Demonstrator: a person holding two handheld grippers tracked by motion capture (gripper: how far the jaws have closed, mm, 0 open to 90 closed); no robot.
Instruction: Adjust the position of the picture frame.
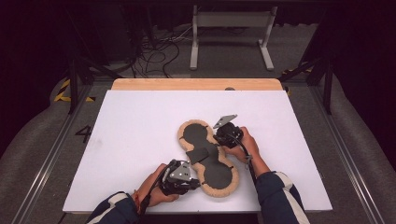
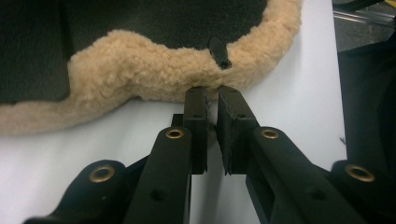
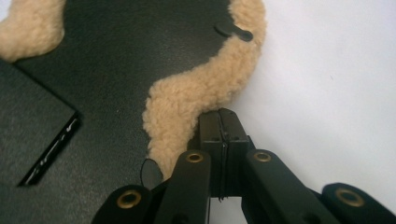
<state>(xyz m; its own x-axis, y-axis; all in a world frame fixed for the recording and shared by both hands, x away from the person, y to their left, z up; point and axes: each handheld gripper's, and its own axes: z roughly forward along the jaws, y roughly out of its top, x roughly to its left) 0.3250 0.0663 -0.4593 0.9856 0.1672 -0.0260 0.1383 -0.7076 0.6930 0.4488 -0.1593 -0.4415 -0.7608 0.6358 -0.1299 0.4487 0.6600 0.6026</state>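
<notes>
White tabletop (image 1: 140, 140) with a dark, cluttered floor behind it that's hard to read. Sitting on it is a fleece-edged mat (image 1: 208, 158), peanut-shaped, black felt-like middle with fuzzy tan wool trim, plus a flat black flap (image 1: 197, 155) lying across its waist. Left gripper (image 2: 212, 93) has its jaws nearly together with a thin gap, tips right at the wool edge; can't tell whether any fleece is actually pinched. Right gripper (image 3: 220, 116) is clenched tight with its tips tucked against the curly trim, and what's between them is hidden. A small black tab (image 3: 234, 31) sits on the mat beyond those tips.
</notes>
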